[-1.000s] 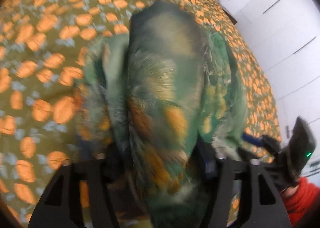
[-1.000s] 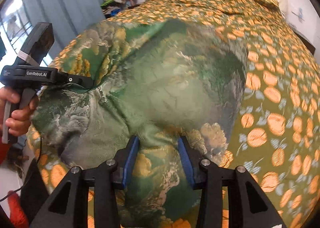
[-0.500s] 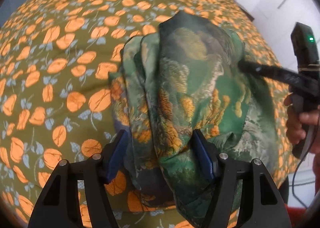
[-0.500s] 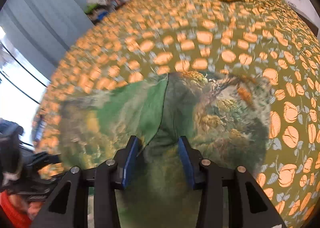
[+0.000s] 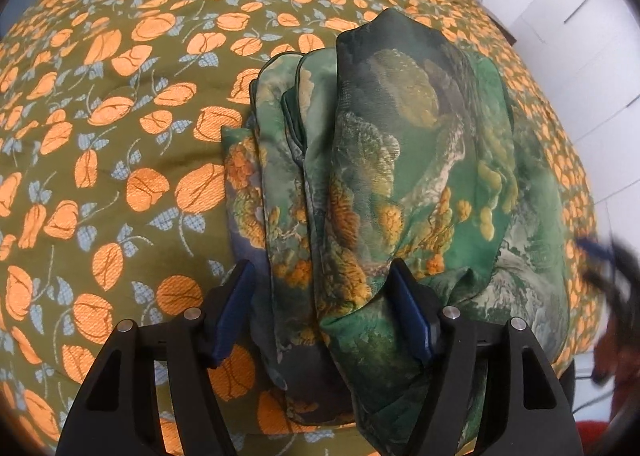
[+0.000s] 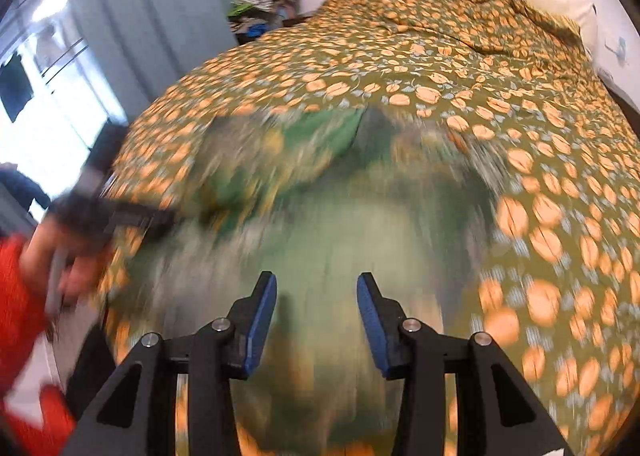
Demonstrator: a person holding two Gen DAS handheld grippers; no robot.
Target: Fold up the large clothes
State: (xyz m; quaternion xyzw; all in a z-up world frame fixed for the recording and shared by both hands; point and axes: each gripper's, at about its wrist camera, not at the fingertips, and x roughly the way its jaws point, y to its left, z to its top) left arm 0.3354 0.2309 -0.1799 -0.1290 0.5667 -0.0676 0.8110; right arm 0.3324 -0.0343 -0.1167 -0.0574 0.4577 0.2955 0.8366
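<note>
Right tool [image 6: 316,310] let go since half a second ago, spread, blurred. Left tool [image 5: 322,306] released around folded garment [image 5: 384,175] on bed [image 5: 120,115]. Fold laid.

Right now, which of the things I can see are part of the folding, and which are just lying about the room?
Part of the job:
- green printed garment, folded in layers
- left gripper, open around its edge
- right gripper, open above it
- orange-flowered bedspread underneath

Just lying about:
- clothes pile by the curtain
- white cupboards
</note>
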